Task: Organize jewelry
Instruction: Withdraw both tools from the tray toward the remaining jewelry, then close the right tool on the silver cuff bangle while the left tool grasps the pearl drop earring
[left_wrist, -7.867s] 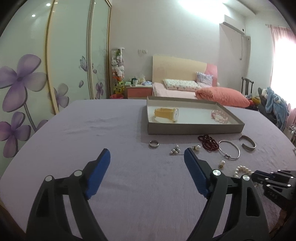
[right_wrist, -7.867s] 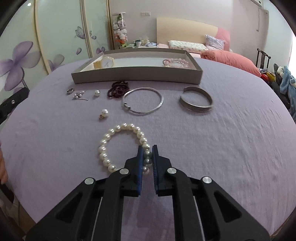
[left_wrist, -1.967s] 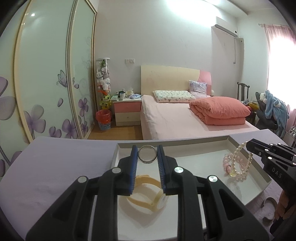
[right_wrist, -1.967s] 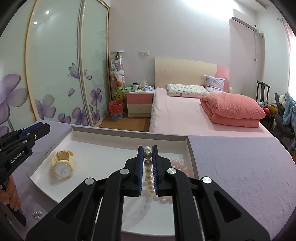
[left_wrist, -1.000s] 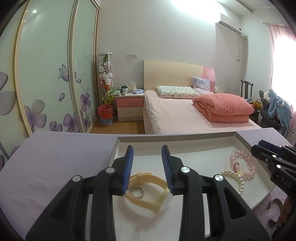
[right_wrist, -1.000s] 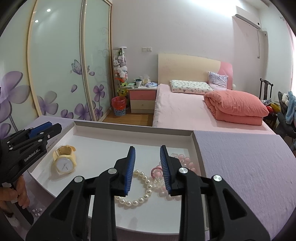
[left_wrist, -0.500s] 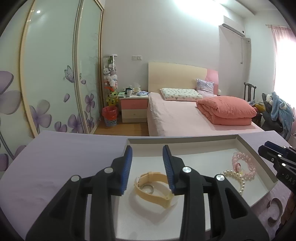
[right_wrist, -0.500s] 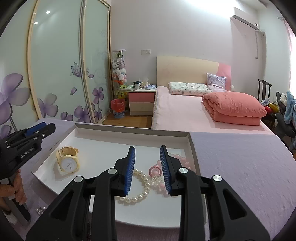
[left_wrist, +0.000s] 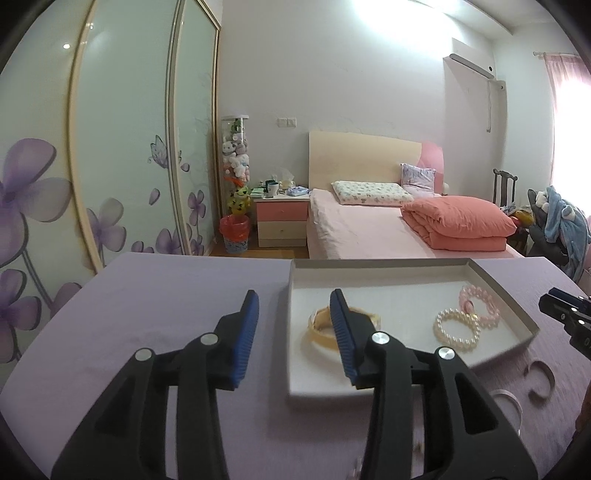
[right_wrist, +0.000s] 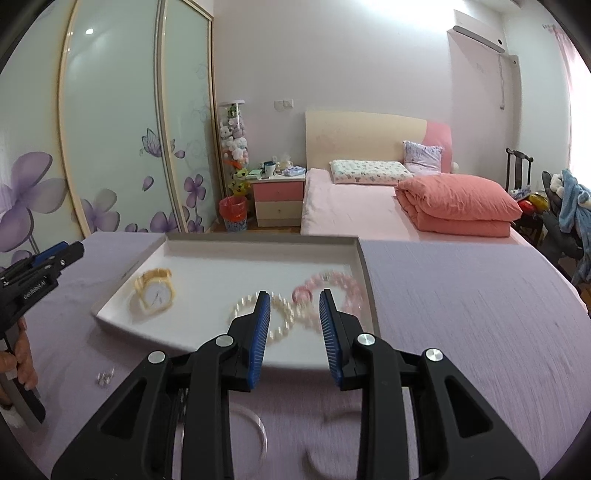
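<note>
Jewelry in shallow grey tray (right_wrist: 364, 280) on lavender-covered desk (left_wrist: 155, 295): yellow watch (right_wrist: 155, 291) at tray's left, pearl bracelet (left_wrist: 458, 326) and pink bead bracelet (left_wrist: 480, 301) touching near right wall. Left gripper (left_wrist: 293, 332) spread open, empty, straddling tray's left rim. Right gripper (right_wrist: 293, 325) likewise parted, empty, over tray's near edge. Silver bangle (right_wrist: 255, 428) and cuff (left_wrist: 541, 380) loose on cloth before tray. Wide bare cloth either side.
</note>
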